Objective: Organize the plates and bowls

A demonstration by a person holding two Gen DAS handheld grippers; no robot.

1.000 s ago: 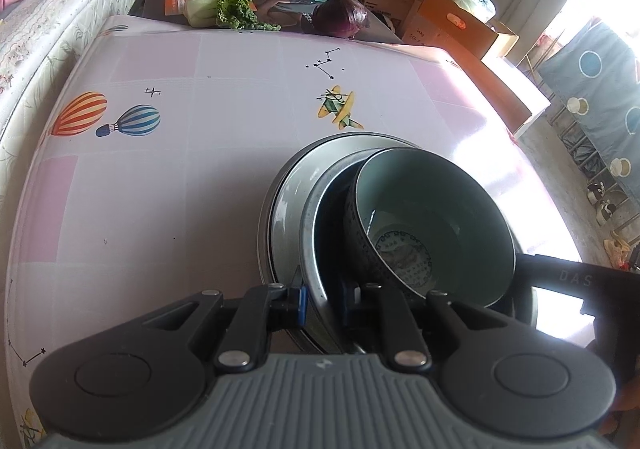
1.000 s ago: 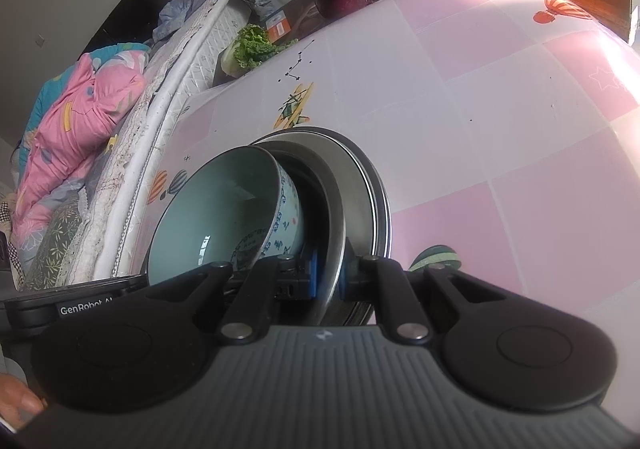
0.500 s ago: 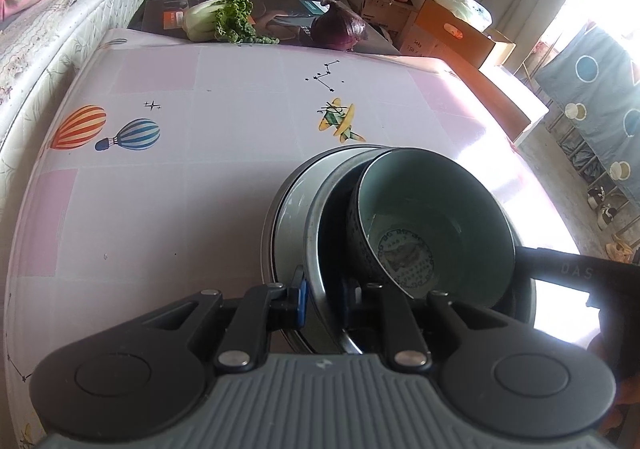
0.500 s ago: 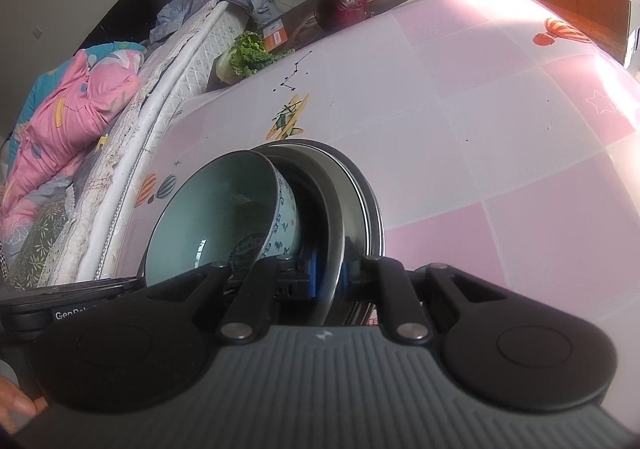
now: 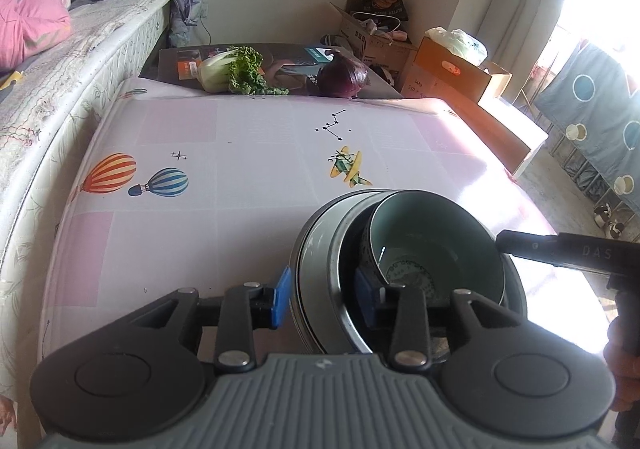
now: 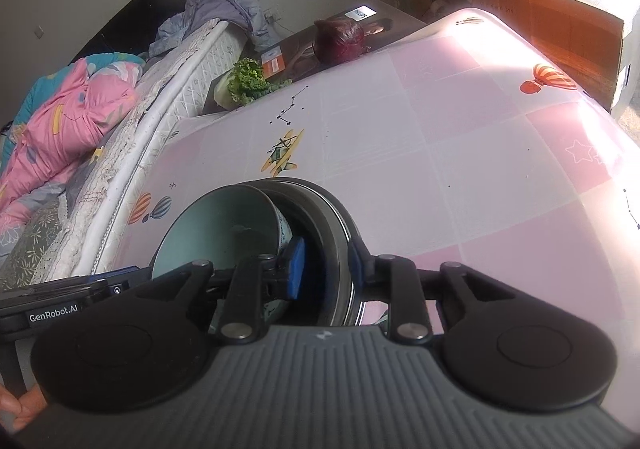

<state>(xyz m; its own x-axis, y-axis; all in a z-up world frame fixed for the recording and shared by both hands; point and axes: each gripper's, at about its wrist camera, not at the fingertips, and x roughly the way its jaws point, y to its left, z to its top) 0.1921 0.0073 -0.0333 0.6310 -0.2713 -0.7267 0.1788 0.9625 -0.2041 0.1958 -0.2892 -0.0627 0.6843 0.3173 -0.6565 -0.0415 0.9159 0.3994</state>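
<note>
A stack stands on the pink checked table (image 5: 240, 153): grey plates (image 5: 310, 249) at the bottom, a metal bowl (image 5: 340, 253) on them, and a pale teal ceramic bowl (image 5: 436, 245) tilted inside it. My left gripper (image 5: 323, 299) straddles the near rims of the plates and the metal bowl. Its jaws are opening, and its blue pads (image 5: 282, 297) stand clear of the rims. On the opposite side, my right gripper (image 6: 326, 269) straddles the metal bowl's rim (image 6: 332, 225) beside the teal bowl (image 6: 216, 229). Its jaws are opening too, and the pads are off the rim.
A leafy green cabbage (image 5: 236, 69) and a red cabbage (image 5: 344, 75) lie on a dark box past the table's far edge. A bed (image 5: 60, 61) with a pink quilt runs along the left side. Cardboard boxes (image 5: 452, 65) stand at the far right.
Both grippers were shut on the stack's rims and have now parted their jaws. Both have lifted and drawn back a little. The stack stays on the table.
</note>
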